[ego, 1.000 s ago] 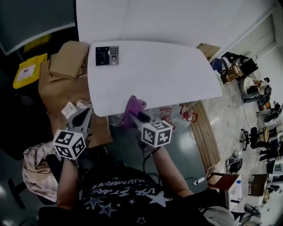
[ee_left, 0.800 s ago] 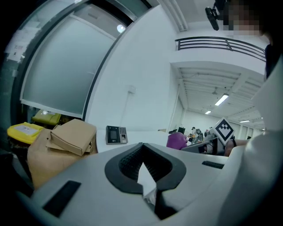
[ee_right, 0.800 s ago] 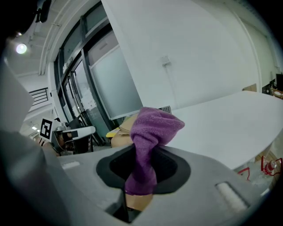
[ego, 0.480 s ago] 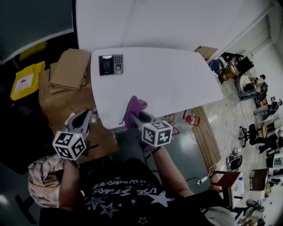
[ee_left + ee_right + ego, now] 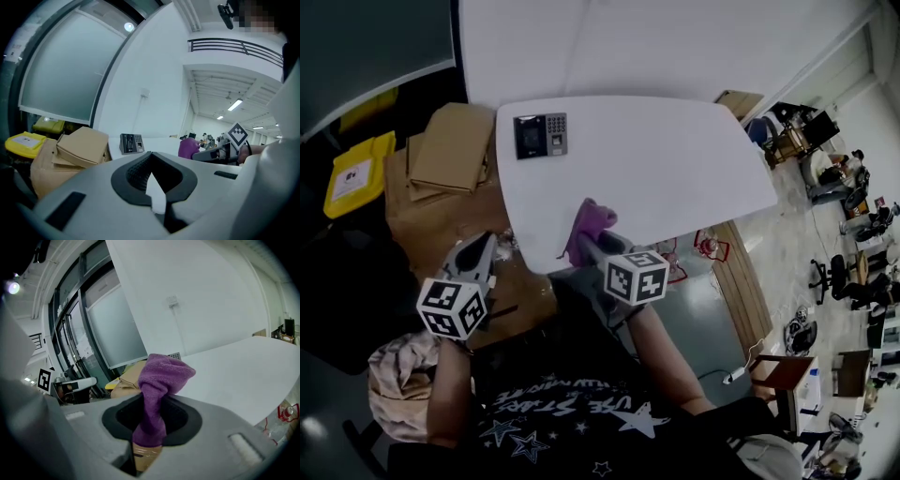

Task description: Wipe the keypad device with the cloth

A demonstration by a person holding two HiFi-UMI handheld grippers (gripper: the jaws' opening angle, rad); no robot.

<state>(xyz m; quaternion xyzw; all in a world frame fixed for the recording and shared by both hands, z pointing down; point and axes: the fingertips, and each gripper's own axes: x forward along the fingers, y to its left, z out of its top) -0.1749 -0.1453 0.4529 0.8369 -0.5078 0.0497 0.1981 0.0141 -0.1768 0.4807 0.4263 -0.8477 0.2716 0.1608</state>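
1. The small black rectangular keypad device (image 5: 541, 135), with pale keys at its right end, sits at the far left corner of the white table (image 5: 675, 178).
2. The purple terry cloth (image 5: 589, 223) is bunched upright, pinched in the right gripper (image 5: 584, 246) over the table's near edge, well apart from the device.

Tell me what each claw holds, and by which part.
Right claw grips the cloth by one bunched end, the rest sticking out past the jaws. Left claw holds nothing.
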